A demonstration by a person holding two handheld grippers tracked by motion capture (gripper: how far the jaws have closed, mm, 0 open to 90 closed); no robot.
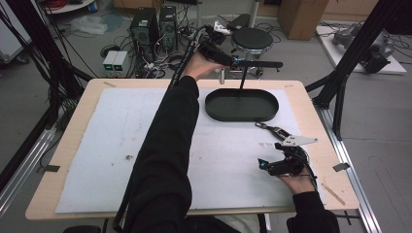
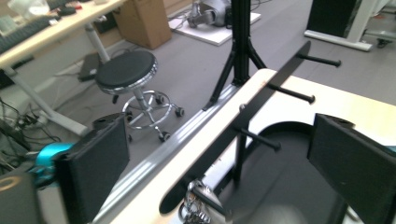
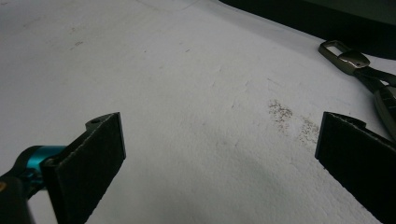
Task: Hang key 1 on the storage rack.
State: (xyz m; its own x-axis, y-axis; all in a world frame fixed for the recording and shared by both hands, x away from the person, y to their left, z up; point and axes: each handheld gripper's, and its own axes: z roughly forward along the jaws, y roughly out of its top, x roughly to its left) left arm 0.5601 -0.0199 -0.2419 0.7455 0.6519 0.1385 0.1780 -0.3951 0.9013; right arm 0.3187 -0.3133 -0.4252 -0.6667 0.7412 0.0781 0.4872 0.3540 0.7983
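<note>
A black stand rises from an oval black tray at the far side of the table; its horizontal bar carries several short pegs. A metal key ring hangs at the bar's near end. My left gripper is held up beside that end of the bar, open, with the bar running between its jaws and touching neither. A metal carabiner with a dark strap lies on the white mat. My right gripper rests low just in front of it, open and empty, the carabiner off to its right.
The mat covers most of the wooden table. Beyond the far edge stand a round black stool, computer towers and loose cables on the floor. Black frame posts flank the table's right side.
</note>
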